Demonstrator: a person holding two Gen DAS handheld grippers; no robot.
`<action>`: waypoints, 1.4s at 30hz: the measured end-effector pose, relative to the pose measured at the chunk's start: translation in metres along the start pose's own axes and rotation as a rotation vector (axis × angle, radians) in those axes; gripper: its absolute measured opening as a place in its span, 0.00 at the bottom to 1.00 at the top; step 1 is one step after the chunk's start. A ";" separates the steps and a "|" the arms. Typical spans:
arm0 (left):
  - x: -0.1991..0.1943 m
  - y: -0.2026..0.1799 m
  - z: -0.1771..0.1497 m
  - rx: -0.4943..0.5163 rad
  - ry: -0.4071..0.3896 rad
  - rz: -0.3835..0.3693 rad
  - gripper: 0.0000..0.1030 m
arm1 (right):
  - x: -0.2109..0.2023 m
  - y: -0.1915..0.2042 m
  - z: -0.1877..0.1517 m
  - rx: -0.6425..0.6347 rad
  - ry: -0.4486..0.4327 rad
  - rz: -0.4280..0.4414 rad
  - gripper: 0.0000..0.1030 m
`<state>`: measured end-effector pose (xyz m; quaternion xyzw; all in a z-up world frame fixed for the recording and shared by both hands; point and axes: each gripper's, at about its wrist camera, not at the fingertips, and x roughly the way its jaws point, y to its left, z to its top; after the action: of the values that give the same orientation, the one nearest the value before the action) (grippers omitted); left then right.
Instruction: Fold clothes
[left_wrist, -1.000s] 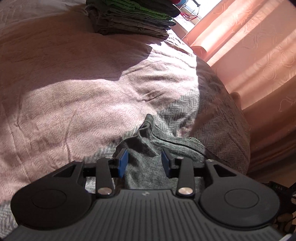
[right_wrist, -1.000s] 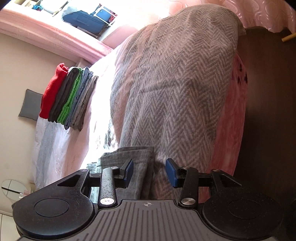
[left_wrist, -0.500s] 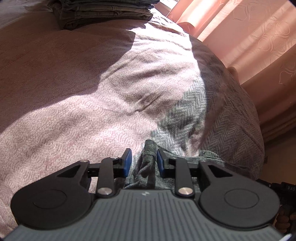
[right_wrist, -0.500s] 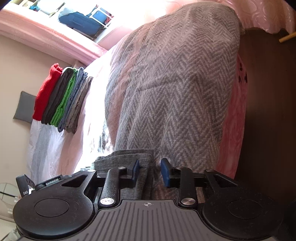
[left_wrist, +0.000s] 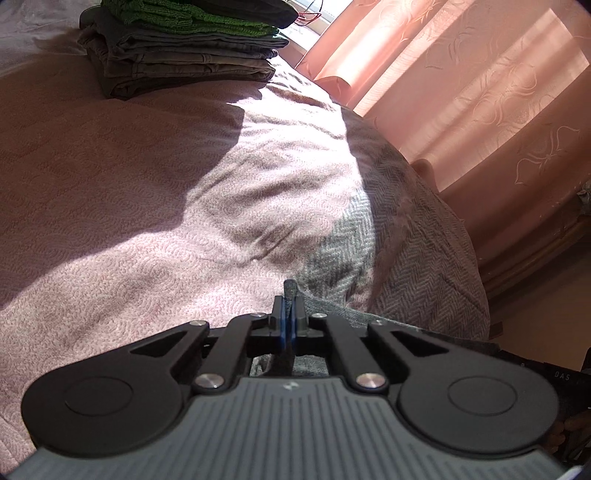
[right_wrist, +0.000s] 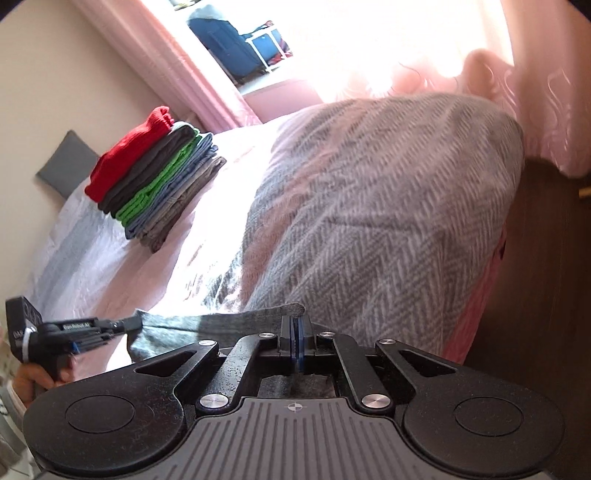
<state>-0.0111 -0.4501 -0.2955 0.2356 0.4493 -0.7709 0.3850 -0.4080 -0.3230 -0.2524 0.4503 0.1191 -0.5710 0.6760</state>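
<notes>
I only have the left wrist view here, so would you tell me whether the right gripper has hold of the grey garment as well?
Observer: Yes. In the right wrist view the right gripper is shut on the grey garment, pinching its edge.
Operator: Thank you. My view cuts off the top of the folded stack; what lies above the green item?
Observer: In the stack of folded clothes, a dark grey piece sits on the green one, and a red piece is on top.
Operator: And is my own left gripper visible from there?
Observer: Yes, the left gripper shows at the left edge, held by a hand, clamped on the garment's other end.
</notes>
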 end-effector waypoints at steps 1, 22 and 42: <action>0.001 0.000 0.000 0.010 -0.001 0.007 0.00 | 0.001 0.002 0.000 -0.008 -0.006 -0.003 0.00; 0.056 -0.001 -0.010 0.083 0.086 0.108 0.01 | 0.040 -0.012 -0.010 0.022 0.059 -0.133 0.00; -0.002 -0.062 -0.016 0.135 0.084 0.156 0.13 | -0.004 0.024 -0.014 0.041 -0.009 -0.185 0.01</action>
<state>-0.0589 -0.4163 -0.2703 0.3276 0.3923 -0.7566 0.4079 -0.3834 -0.3107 -0.2462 0.4486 0.1454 -0.6352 0.6117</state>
